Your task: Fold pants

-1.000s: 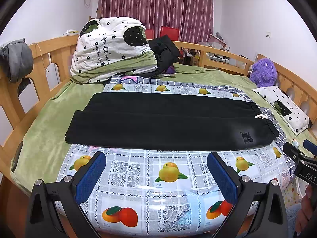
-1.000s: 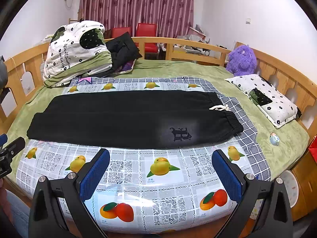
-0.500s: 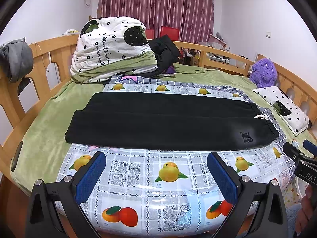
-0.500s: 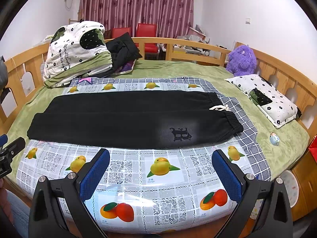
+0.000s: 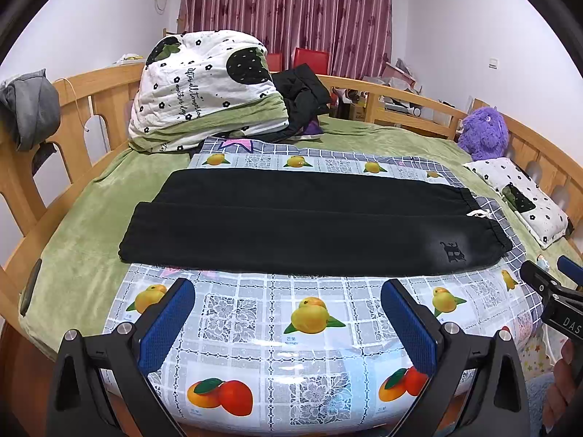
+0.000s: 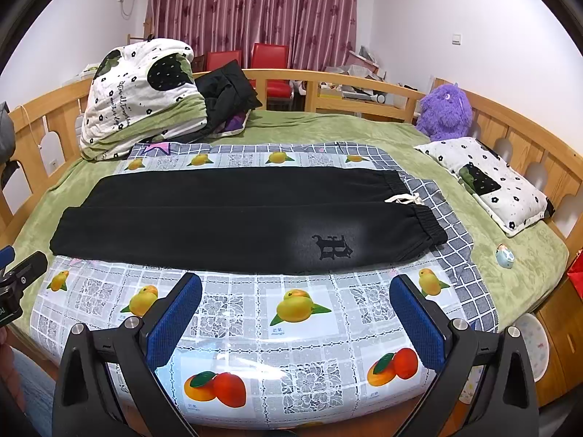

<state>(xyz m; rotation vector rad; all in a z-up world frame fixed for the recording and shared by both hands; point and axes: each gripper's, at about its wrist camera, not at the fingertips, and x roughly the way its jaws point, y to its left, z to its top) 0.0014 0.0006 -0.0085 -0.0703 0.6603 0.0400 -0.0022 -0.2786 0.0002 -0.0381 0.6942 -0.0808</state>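
Note:
Black pants (image 5: 302, 225) (image 6: 237, 218) lie flat across a fruit-print plastic cloth (image 5: 309, 327) (image 6: 291, 313) on the bed, one leg folded over the other, waistband and white drawstring at the right, cuffs at the left. A dark emblem (image 6: 331, 247) marks the near leg by the waist. My left gripper (image 5: 288, 298) stands open near the bed's front edge, short of the pants, nothing between its blue pads. My right gripper (image 6: 296, 293) is open too, likewise held back from the pants; its tips (image 5: 546, 280) show at the right edge of the left wrist view.
A folded white and green quilt (image 5: 204, 87) and a dark jacket (image 5: 302, 98) are piled at the back left. A purple plush toy (image 6: 444, 109) and a patterned pillow (image 6: 488, 185) lie at the right. Wooden rails (image 6: 364, 87) ring the bed. A small blue toy (image 6: 504, 255) rests on the green blanket.

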